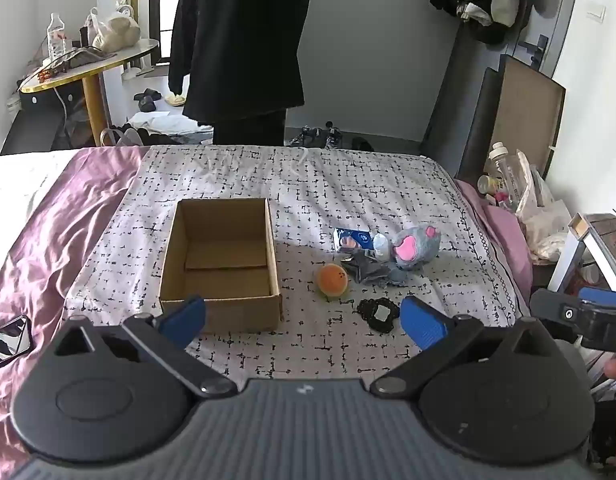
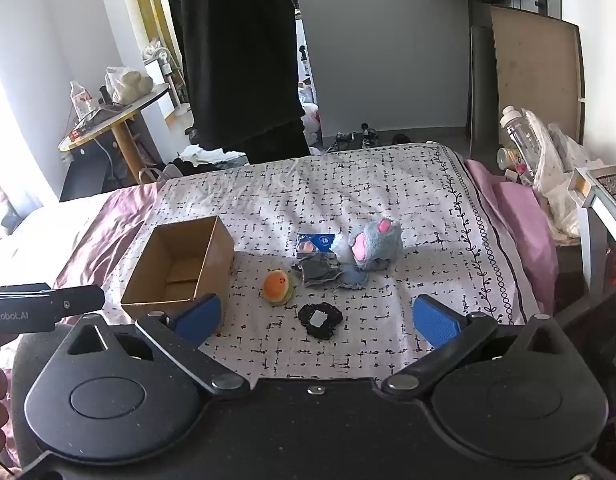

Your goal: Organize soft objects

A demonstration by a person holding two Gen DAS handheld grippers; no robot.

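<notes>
An open, empty cardboard box [image 1: 221, 258] [image 2: 179, 268] sits on the patterned bed cover. To its right lie a grey plush mouse with pink ears [image 1: 416, 246] [image 2: 374, 244], an orange burger-shaped plush [image 1: 332, 278] [image 2: 278, 287], a grey folded cloth [image 1: 366, 268] [image 2: 318, 272], a blue packet [image 1: 352, 238] [image 2: 315, 243] and a black lacy pad [image 1: 380, 314] [image 2: 320, 319]. My left gripper [image 1: 303, 320] is open and empty, near the front of the box. My right gripper [image 2: 318, 318] is open and empty, just before the black pad.
A person in black [image 1: 243, 40] stands beyond the bed's far edge. A phone [image 1: 7, 340] lies on the pink sheet at left. A round table [image 1: 87, 60] stands back left. Bottles and bags [image 2: 540, 148] crowd the right side.
</notes>
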